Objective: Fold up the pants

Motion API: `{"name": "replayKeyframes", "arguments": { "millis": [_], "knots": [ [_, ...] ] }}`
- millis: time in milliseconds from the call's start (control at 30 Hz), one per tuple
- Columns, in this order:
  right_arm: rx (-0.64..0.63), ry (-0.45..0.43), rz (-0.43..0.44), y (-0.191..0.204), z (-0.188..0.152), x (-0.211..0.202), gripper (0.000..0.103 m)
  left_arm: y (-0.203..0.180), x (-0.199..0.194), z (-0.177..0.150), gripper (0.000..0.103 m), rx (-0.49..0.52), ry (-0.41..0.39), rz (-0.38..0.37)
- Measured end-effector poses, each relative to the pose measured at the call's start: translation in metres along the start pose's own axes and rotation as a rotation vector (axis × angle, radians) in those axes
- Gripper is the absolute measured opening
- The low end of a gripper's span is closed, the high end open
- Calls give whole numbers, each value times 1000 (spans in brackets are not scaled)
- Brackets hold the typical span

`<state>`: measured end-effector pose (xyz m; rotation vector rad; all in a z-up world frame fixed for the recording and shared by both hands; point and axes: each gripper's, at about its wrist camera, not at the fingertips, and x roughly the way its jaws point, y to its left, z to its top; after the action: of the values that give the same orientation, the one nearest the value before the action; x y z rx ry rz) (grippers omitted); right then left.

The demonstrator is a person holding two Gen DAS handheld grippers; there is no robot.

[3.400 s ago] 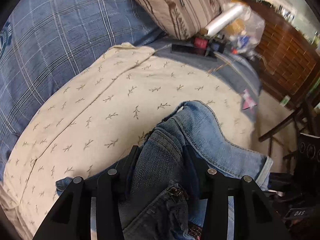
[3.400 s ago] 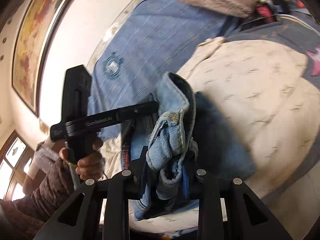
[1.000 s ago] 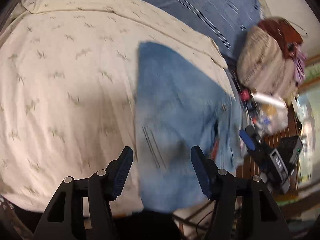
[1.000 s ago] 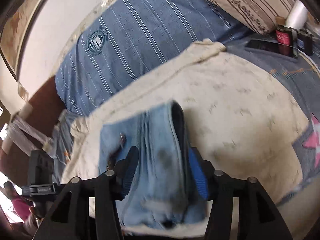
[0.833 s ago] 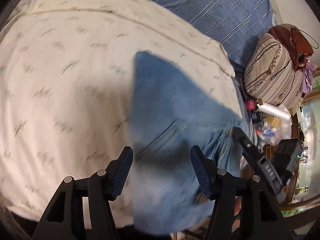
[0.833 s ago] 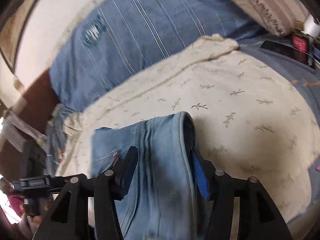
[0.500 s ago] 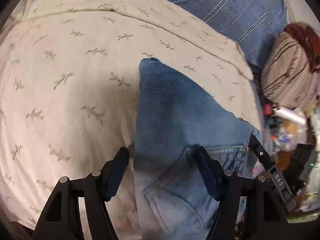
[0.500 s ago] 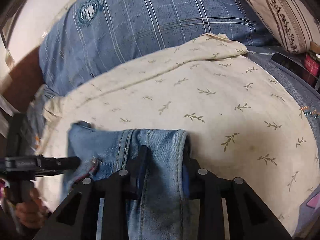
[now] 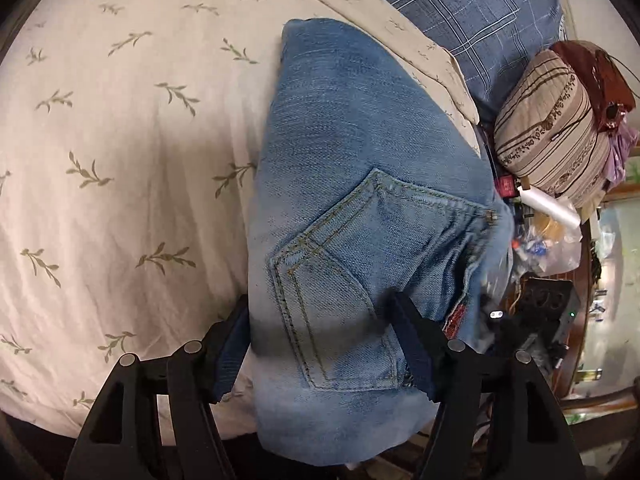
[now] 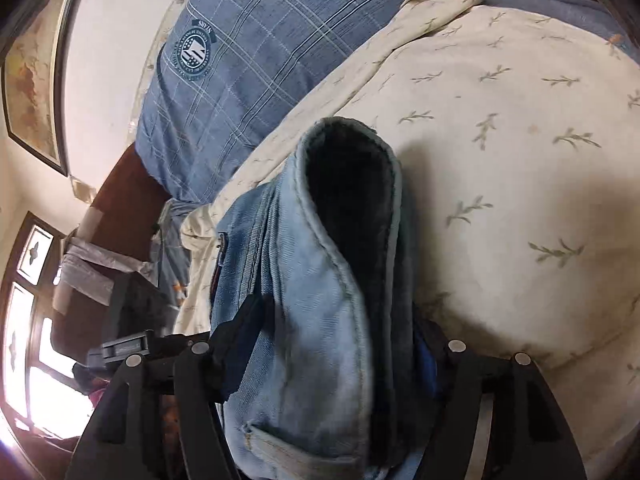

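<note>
The blue denim pants point(image 9: 360, 184) lie folded on a cream leaf-print sheet point(image 9: 120, 140), back pocket up. My left gripper point(image 9: 324, 340) is open, its jaws wide apart on either side of the pants' near end. In the right wrist view the pants point(image 10: 320, 280) show as a thick folded bundle with an open waistband or leg end facing up. My right gripper point(image 10: 332, 344) is open and straddles the bundle; the denim fills the gap between the jaws. The other gripper point(image 10: 124, 350) shows at the lower left.
A blue plaid cover point(image 10: 260, 40) lies beyond the sheet. A striped pillow point(image 9: 552, 128), a plastic bag with small items point(image 9: 552, 232) and dark wooden furniture point(image 9: 580, 320) are at the right. A framed picture point(image 10: 32, 60) hangs on the wall.
Both grippers, earlier shut on the denim and holding it up, have opened and the pants now lie on the sheet. In the last half second my right gripper's jaws have spread wider.
</note>
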<state>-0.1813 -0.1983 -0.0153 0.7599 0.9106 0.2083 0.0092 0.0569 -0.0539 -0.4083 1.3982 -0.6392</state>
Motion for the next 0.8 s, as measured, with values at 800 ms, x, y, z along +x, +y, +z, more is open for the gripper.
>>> {"name": "replayKeyframes", "arguments": {
  "millis": [800],
  "knots": [
    [-307,-57,-304,126,-38,-7,32,-19,-85,-53,40,147,-209,127]
  ]
}}
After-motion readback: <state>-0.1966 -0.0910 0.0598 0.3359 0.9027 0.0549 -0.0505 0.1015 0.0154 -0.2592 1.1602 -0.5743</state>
